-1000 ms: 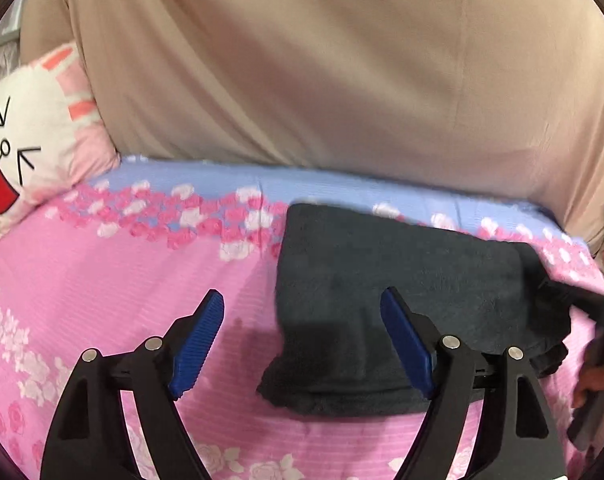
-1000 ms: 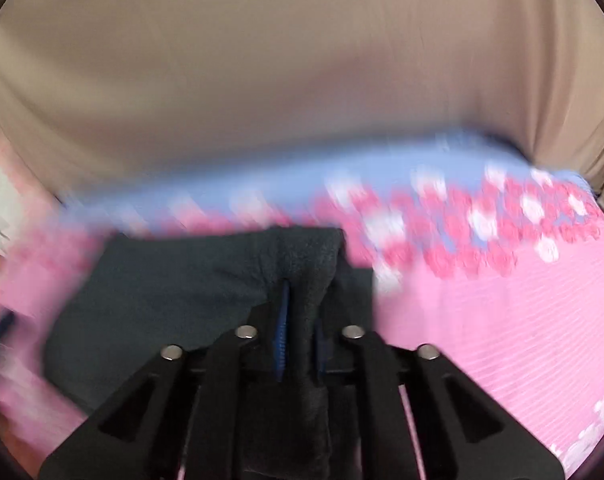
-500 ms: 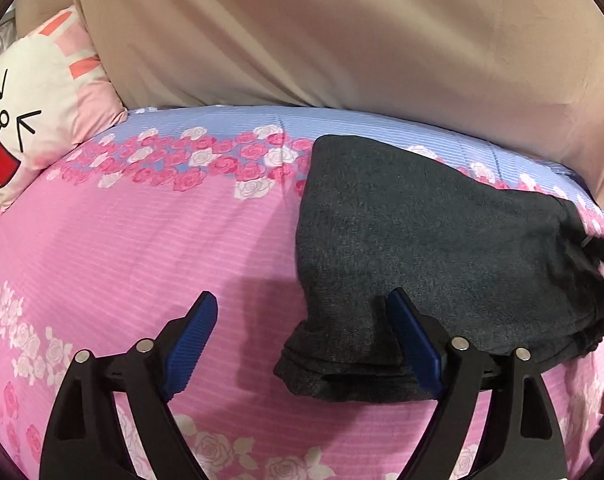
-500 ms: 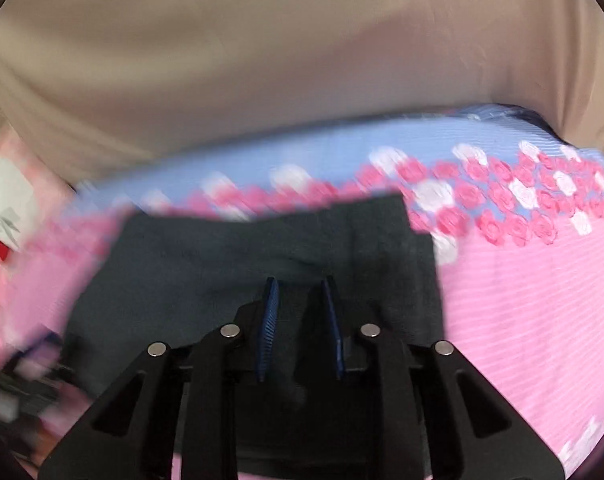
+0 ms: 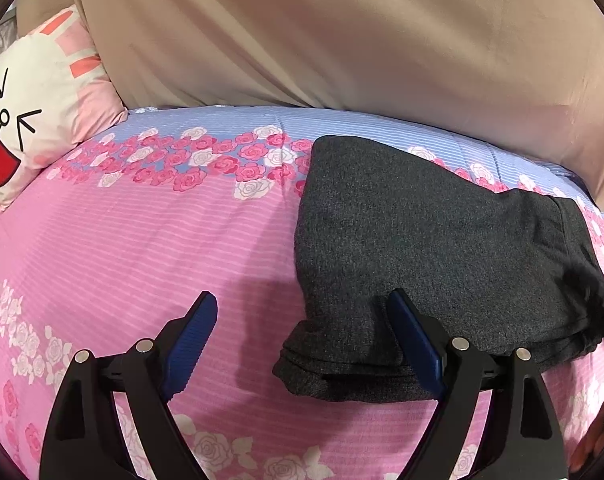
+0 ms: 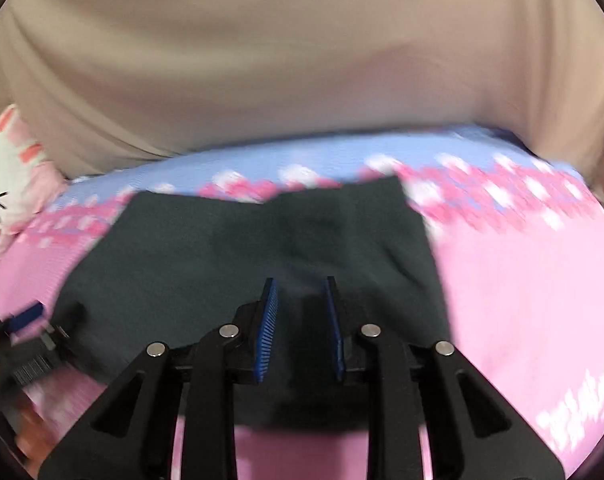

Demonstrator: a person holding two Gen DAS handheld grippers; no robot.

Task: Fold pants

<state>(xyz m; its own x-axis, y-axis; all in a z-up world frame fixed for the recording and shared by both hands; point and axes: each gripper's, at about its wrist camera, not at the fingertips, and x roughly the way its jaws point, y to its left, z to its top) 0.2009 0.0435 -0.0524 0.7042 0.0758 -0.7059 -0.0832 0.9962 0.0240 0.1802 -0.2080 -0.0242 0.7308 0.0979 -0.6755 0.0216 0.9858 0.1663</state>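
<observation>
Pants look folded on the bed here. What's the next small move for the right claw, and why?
Probably draw the right claw back and up, clear of the pants. Its jaws stand slightly apart with no cloth pinched between them, and the pants lie as a compact folded bundle on the bedsheet, so nothing seems left to hold.

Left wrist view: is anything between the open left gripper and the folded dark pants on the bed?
Nothing visible. The left gripper is open right at the near left corner of the pants, one finger over the fabric, the other over bare pink bedspread.
</observation>
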